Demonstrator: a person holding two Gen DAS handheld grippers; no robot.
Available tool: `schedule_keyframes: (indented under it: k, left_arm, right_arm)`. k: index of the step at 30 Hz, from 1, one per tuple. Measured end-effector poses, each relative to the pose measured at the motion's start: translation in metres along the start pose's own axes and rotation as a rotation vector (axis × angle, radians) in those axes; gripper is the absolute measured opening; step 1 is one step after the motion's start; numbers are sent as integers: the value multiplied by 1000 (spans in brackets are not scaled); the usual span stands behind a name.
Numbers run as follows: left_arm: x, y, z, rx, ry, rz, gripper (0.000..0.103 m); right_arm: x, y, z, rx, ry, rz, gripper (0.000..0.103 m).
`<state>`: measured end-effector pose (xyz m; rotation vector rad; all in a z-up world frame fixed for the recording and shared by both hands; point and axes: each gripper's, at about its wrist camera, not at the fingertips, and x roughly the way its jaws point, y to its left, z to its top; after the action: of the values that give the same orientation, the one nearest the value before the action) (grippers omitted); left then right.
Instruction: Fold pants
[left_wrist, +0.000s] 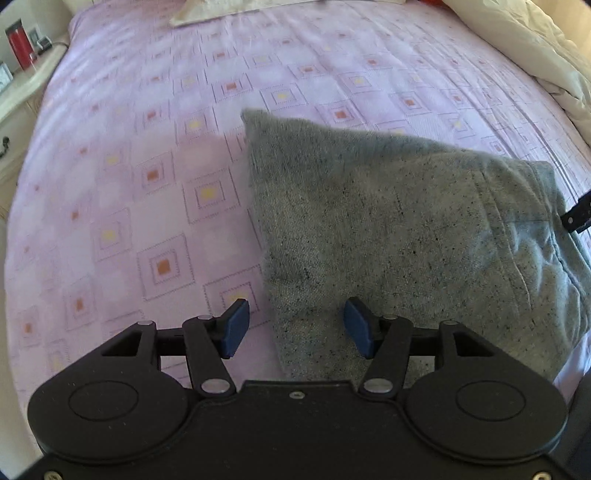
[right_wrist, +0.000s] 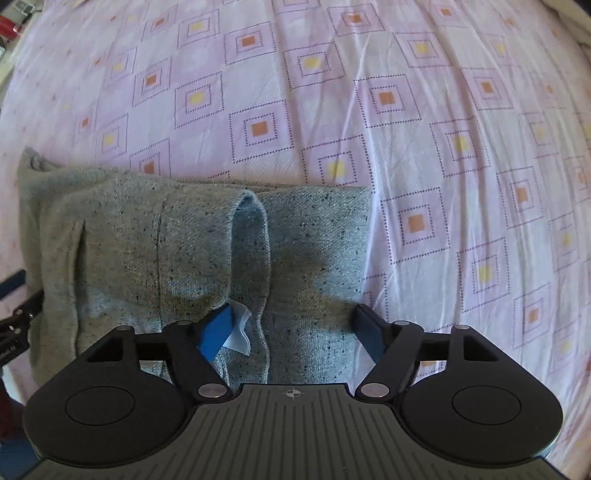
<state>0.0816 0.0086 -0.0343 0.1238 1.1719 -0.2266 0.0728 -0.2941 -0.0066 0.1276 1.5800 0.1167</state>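
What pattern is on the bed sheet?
The bed sheet is pink with dotted squares around orange or yellow centres, clearest in the right wrist view.

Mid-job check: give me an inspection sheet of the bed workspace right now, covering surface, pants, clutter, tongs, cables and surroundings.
Surface: pink patterned bedsheet, lightly creased.
Job's things: grey pants lie folded into a compact bundle, white label showing at the near edge.
Clutter: cream duvet bunched at the bed's far right; pillow at the head.
Grippers: left tongs open over the bundle's left edge; right tongs wide open over the bundle, holding nothing.
Cables: one thin cable on the nightstand.
Surroundings: nightstand with a red container.
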Motion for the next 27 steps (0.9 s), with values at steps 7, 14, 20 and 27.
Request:
schedule_keyframes:
  k: [7, 14, 20, 27]
  left_arm:
    - [11, 0, 2, -28, -20, 41, 91]
    - [19, 7, 1, -68, -27, 46, 103]
    - [19, 9, -1, -76, -34, 32, 103]
    - [16, 14, 0, -95, -25, -8, 101]
  right_arm:
    - [1, -6, 1, 51, 4, 13, 73]
    - [-1, -6, 2, 66, -7, 6, 74]
    - [-2, -8, 0, 60, -11, 3, 74]
    - [-1, -9, -2, 62, -21, 4, 74]
